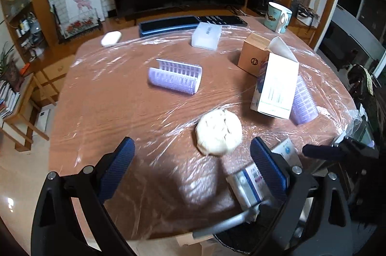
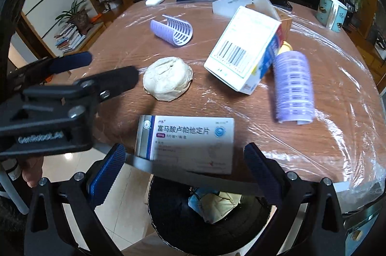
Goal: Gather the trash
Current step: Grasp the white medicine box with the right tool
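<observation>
A crumpled white paper ball [image 1: 219, 132] lies on the film-covered table, a little ahead of my open, empty left gripper [image 1: 191, 159]; it also shows in the right wrist view [image 2: 167, 78]. A flat medicine box [image 2: 185, 144] lies at the table's near edge, just ahead of my open, empty right gripper [image 2: 184, 160], and beside the left gripper's right finger [image 1: 267, 169]. A black bin [image 2: 210, 212] with trash inside stands under the table edge. A white carton [image 2: 243, 51] leans mid-table.
Two purple hair rollers [image 2: 172, 29] [image 2: 293, 87], a brown box [image 1: 253, 54], a clear plastic box [image 1: 206, 35], a mug [image 1: 277, 17], a white case [image 1: 111, 38] and a dark keyboard [image 1: 168, 24] are on the table. The left gripper's body [image 2: 60, 97] is at left.
</observation>
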A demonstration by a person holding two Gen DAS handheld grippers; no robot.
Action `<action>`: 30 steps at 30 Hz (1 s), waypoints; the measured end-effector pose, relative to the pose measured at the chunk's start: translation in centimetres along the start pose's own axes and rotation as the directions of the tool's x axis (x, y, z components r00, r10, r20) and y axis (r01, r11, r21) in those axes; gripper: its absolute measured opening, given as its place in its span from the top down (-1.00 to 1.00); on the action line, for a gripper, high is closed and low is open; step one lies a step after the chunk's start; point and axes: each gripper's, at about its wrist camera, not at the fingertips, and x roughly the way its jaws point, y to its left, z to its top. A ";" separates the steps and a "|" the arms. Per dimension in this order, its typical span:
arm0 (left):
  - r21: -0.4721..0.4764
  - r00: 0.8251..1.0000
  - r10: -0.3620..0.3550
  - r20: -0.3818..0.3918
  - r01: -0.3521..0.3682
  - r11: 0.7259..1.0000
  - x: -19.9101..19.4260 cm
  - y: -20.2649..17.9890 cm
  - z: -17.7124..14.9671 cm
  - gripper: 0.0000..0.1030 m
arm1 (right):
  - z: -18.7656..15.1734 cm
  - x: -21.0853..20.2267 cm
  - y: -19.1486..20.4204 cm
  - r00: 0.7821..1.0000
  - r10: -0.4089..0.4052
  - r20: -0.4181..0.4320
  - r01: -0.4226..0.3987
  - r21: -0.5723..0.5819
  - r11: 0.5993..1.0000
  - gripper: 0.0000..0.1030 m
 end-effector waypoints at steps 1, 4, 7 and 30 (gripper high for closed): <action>0.011 1.000 -0.009 -0.009 0.009 1.000 0.5 0.0 0.3 -0.89 | 0.1 0.2 0.3 1.000 0.000 -0.003 0.000 -0.002 1.000 -0.89; 0.042 0.999 -0.026 -0.024 0.027 0.999 1.5 -0.3 0.8 -0.89 | 0.3 0.7 1.1 1.000 -0.023 -0.014 0.023 -0.011 1.000 -0.89; 0.070 0.999 -0.036 -0.040 0.039 0.997 2.5 -0.6 1.0 -0.89 | 0.4 1.4 1.6 0.998 -0.061 -0.025 0.060 -0.017 0.998 -0.89; 0.176 0.994 -0.059 -0.096 0.075 0.981 5.5 -1.6 1.3 -0.46 | 2.0 2.3 0.6 0.996 -0.036 -0.077 0.041 0.064 0.997 -0.77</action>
